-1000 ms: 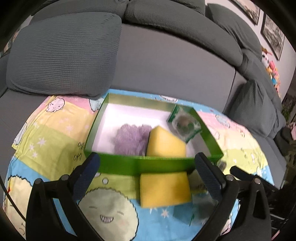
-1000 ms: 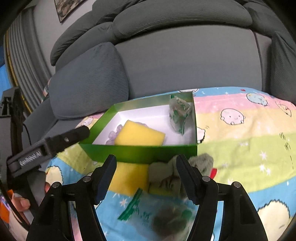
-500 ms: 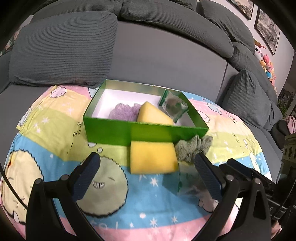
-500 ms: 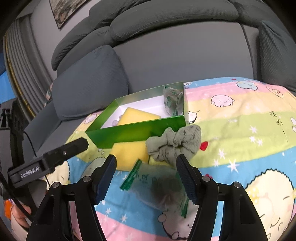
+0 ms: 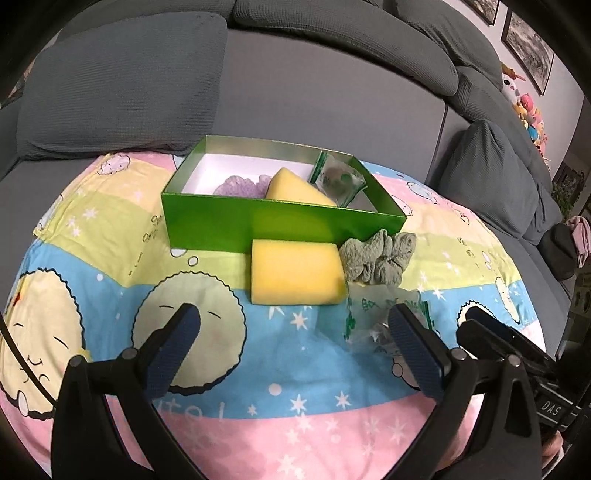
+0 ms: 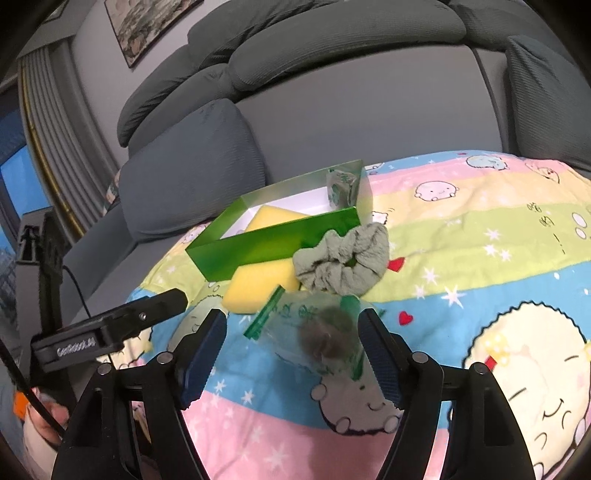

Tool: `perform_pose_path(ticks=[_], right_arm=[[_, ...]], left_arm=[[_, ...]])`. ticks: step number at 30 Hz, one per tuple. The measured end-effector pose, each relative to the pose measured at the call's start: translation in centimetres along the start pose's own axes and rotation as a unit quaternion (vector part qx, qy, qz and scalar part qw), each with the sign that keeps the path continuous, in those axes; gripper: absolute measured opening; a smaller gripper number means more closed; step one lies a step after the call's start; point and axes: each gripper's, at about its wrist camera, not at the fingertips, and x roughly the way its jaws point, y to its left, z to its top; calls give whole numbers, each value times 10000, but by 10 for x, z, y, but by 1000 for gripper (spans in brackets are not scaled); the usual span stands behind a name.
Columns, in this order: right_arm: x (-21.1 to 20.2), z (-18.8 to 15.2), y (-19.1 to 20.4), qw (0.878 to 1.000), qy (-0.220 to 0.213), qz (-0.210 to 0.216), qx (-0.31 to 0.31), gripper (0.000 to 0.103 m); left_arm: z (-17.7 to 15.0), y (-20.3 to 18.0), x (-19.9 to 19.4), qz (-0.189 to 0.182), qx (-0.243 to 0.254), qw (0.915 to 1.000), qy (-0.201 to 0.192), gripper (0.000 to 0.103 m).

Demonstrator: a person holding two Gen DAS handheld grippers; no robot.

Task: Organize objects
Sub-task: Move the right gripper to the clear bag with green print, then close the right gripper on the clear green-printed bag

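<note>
green box (image 5: 258,225) long axis left-right – both grippers' jaws apart, right (image 6: 291,343) opening over clear bag (image 6: 314,328).

Grey sofa, cartoon blanket, wall pictures and a few oddments around the edges

A striped cartoon-print blanket (image 5: 295,373) covers the seat of a grey sectional sofa (image 5: 325,107). In the left wrist view a grey cushion (image 5: 122,81) leans at 10 o'clock, another cushion (image 5: 491,181) at 3 o'clock, colourful plush toys (image 5: 524,107) and framed pictures (image 5: 528,48) at 2 o'clock. In the right wrist view a framed picture (image 6: 147,26) hangs at 11 o'clock and a black stand (image 6: 40,251) with a cable at 9 o'clock.
</note>
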Motion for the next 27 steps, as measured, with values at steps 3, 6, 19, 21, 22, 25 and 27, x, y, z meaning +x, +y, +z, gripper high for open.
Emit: perform_pose_path(ticks=[3, 6, 19, 21, 22, 25, 27], right_arm=[[-6, -3, -8, 10000, -87, 13, 47, 74], [-11, -5, -17, 9998, -178, 2, 102, 74], [-13, -14, -47, 9999, 1, -43, 127, 75], [-7, -15, -45, 9999, 111, -49, 43, 75], [-5, -16, -44, 9999, 151, -58, 3, 75], [4, -16, -39, 9994, 290, -113, -162, 75], [11, -16, -37, 9990, 371, -152, -217, 75]], left_arm=[[0, 0, 2, -131, -45, 9999, 62, 101], [0, 1, 3, -285, -125, 9995, 102, 101], [-1, 11, 25, -839, -652, 9931, 488, 101], [-2, 6, 30, -871, -599, 9930, 531, 101], [-2, 4, 32, -875, -560, 9931, 553, 101], [-3, -3, 38, -826, -442, 9939, 584, 101], [-3, -6, 43, -732, -354, 9950, 581, 101]])
